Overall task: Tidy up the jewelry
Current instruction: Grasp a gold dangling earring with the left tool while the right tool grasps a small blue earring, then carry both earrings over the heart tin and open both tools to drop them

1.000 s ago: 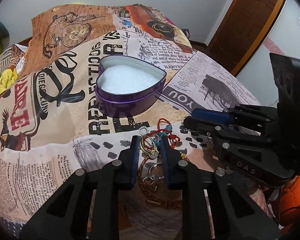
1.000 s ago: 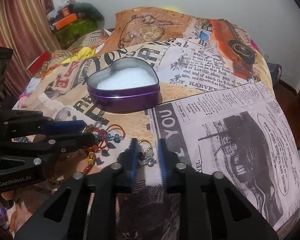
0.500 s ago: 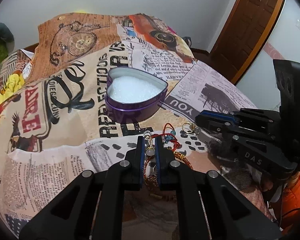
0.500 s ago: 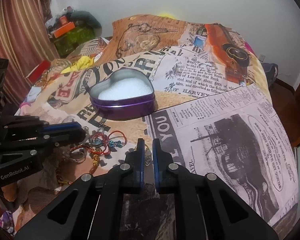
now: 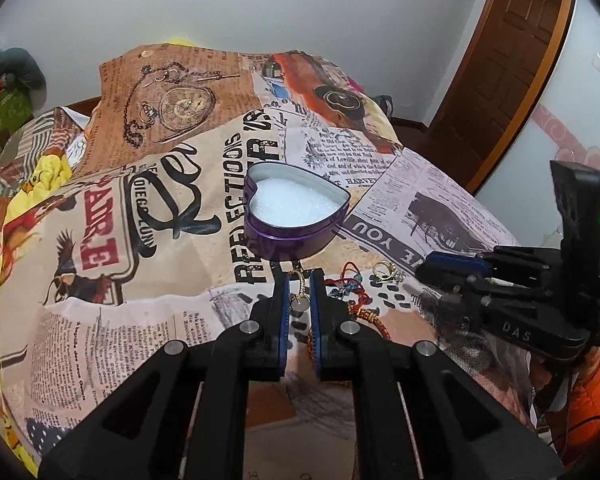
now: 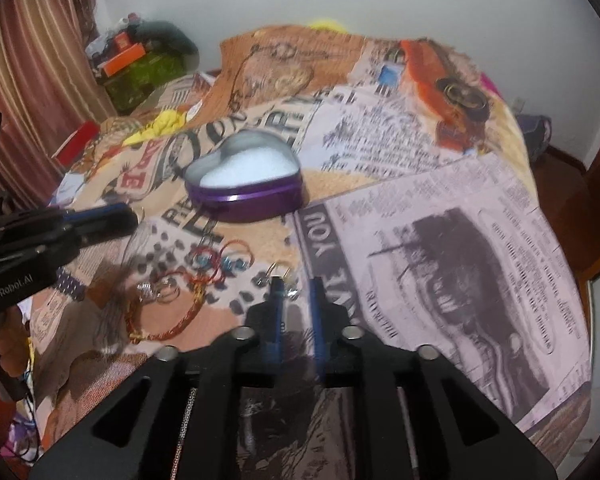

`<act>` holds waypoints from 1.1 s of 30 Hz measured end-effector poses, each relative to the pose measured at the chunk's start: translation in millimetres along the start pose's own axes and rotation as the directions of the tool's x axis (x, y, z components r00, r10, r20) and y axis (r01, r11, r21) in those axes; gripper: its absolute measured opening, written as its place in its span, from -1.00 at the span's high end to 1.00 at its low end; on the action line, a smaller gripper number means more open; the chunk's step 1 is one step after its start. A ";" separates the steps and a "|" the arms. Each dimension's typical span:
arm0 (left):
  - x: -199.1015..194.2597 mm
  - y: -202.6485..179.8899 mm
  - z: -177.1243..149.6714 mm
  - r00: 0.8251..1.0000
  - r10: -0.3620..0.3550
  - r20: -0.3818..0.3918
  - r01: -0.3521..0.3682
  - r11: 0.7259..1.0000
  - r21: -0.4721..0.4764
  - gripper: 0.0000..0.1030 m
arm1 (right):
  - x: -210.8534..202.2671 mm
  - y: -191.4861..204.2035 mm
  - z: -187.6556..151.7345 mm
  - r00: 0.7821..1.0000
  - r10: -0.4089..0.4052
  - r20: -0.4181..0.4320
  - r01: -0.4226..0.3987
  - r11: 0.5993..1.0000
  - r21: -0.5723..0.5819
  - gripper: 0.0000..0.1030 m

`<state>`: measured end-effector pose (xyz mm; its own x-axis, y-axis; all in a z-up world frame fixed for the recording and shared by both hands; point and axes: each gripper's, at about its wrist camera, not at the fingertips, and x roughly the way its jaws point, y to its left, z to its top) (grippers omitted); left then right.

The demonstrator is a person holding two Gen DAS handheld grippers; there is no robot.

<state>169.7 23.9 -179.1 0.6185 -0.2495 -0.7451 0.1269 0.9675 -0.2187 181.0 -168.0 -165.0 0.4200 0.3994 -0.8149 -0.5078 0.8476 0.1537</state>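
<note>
The left hand-held gripper [image 5: 299, 285] is clenched on a gold ring [image 5: 299, 280] with a small pale stone, the band standing between the two blue pads just in front of the heart-shaped tin [image 5: 296, 210]. The ring looks lifted clear of the bed cover [image 5: 160, 280], though how far cannot be told. The right hand-held gripper [image 6: 296, 286] stands released, its fingers parted with nothing between them, hovering beside a pair of gold earrings [image 6: 278, 276] with pale blue stones that lie on the cover on the near right side of the tin.

Between the two grippers, in front of the tin, lies the rest of the jewelry: a red cord bracelet [image 6: 216, 262] with blue beads, a braided gold-and-red bracelet [image 6: 168, 326] nearer the camera, and a few thin rings [image 6: 162, 290] beside it. The tin itself is purple, lidless, and lined with white padding; nothing lies in it yet.

The ring is probably light, stiff and slippery; a grip across the band, as now, seems right, and squeezing on the stone could make it twist out. The earrings look tiny and delicate, best taken by the hoop, while the soft cover may give way under the fingers. The cord bracelets are limp and will likely dangle and snag neighbours, so taking them at the middle seems wise.
</note>
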 end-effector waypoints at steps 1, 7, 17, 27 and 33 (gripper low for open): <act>0.2 0.7 -0.4 1.000 0.001 -0.001 -0.001 1.000 -0.001 0.83 | 2.0 1.7 -0.1 1.000 -0.002 -0.005 0.002 1.000 -0.005 0.48; 0.4 6.3 -2.8 1.000 0.006 0.002 -0.006 1.000 -0.016 0.83 | 17.5 8.5 0.5 1.000 -0.020 -0.024 0.019 0.998 -0.053 0.38; -1.7 7.2 -1.4 1.000 0.019 0.014 -0.018 0.999 -0.026 0.83 | 24.1 18.8 -3.1 0.998 -0.059 -0.029 0.055 0.989 -0.136 0.78; -16.2 -0.8 7.6 0.998 0.018 0.059 -0.017 1.000 -0.014 0.83 | -4.5 18.0 0.6 0.999 -0.036 0.033 0.039 0.995 -0.087 0.78; -27.0 -6.4 17.4 0.994 0.014 0.105 -0.014 1.000 -0.001 0.83 | -27.6 24.8 14.7 0.994 -0.032 0.107 0.042 0.995 -0.093 0.78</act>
<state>165.7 25.1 -146.6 0.6983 -0.2302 -0.6778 0.1177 0.9709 -0.2086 167.9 -152.9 -130.5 0.5145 0.4070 -0.7548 -0.5575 0.8276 0.0663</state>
